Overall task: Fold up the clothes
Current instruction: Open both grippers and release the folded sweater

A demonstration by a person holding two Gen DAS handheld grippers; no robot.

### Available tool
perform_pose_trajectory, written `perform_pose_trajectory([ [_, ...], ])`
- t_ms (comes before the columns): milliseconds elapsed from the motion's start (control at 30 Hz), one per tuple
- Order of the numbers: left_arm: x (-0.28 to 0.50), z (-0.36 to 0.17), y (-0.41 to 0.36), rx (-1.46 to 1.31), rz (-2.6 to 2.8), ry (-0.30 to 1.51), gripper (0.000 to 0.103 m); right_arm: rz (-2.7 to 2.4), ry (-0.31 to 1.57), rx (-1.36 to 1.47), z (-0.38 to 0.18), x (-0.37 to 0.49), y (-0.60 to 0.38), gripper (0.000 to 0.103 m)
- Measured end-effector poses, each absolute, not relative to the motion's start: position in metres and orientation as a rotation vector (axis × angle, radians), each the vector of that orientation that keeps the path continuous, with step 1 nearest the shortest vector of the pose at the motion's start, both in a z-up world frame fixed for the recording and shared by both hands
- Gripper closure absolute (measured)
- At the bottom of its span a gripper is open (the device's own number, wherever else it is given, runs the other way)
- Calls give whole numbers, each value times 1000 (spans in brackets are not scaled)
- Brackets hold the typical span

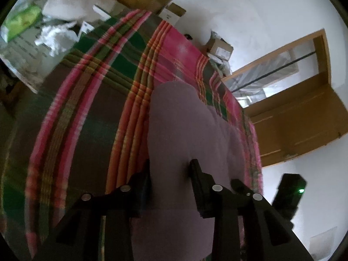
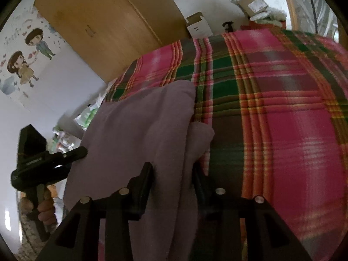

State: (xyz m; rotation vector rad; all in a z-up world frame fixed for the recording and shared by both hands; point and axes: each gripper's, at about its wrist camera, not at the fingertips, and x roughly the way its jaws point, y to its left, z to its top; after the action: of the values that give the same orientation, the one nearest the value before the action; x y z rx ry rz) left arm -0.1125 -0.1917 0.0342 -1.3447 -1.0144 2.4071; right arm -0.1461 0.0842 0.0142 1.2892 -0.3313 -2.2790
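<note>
- Gripping the mauve garment (image 1: 187, 130), the left claw (image 1: 170, 169) is clamped on its near edge.
- Right claw (image 2: 171, 174) likewise pinches the garment over the plaid bed (image 2: 282, 108).

The left gripper (image 1: 170, 167) and the right gripper (image 2: 171, 170) both have their fingers (image 1: 196, 171) parted with mauve cloth lying between them, while in the right wrist view a hand (image 2: 46, 208) at 8 o'clock grasps the left gripper's handle, its fingers reaching toward 3 o'clock.
</note>
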Motion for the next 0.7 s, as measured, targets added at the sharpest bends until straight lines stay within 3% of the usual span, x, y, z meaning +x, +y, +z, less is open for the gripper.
perform_pose_trajectory([
  [200,-79,40,-186,-1295,2577,-895,68,-2394,-245,1241,30,-111,85,65],
  [400,-44,47,-159,-1246,2747,-615,68,-2461,-126,1194,32,-73,76,65],
  [700,-11,44,-135,-1223,2822,-484,68,-2497,7,1168,25,-36,55,62],
])
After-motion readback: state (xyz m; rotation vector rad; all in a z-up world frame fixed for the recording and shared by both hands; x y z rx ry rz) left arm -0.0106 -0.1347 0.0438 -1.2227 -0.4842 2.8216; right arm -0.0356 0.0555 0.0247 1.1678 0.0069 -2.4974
